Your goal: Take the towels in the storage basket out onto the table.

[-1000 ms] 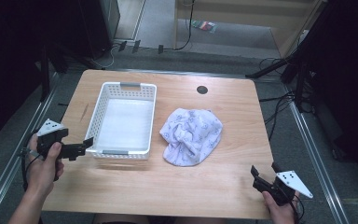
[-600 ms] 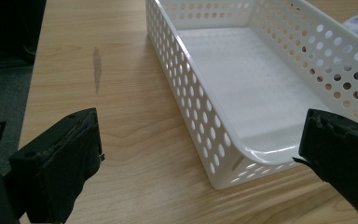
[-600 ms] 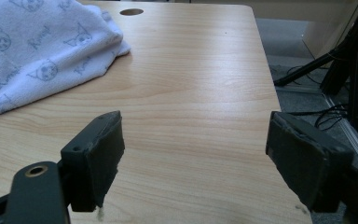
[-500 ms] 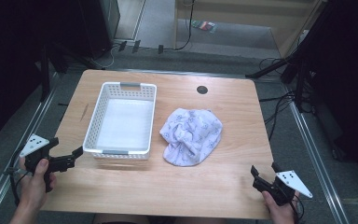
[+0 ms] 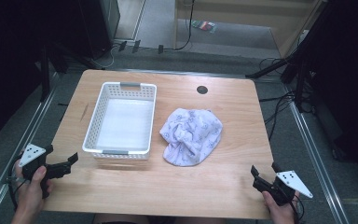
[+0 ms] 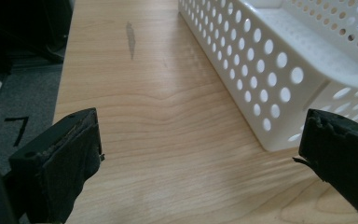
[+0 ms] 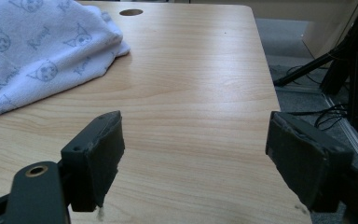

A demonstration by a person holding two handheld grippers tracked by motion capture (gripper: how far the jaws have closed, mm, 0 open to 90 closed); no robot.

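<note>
Cloth point(image 5: 192, 136) at my twelve o'clock, basket point(image 5: 103, 108) at eleven; both grippers, left gripper point(image 5: 64, 164) and right gripper point(image 5: 260, 176), gape empty. I'd pinch a raised fold.

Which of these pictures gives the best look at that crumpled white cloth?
The high view: the whole cloth lies bunched on the table beside the basket. The right gripper view catches just one printed edge.

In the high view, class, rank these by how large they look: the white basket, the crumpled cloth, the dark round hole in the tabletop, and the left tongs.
1. White basket
2. Crumpled cloth, somewhat smaller
3. Left tongs, though nearness to the camera may enlarge them
4. Dark round hole
</note>
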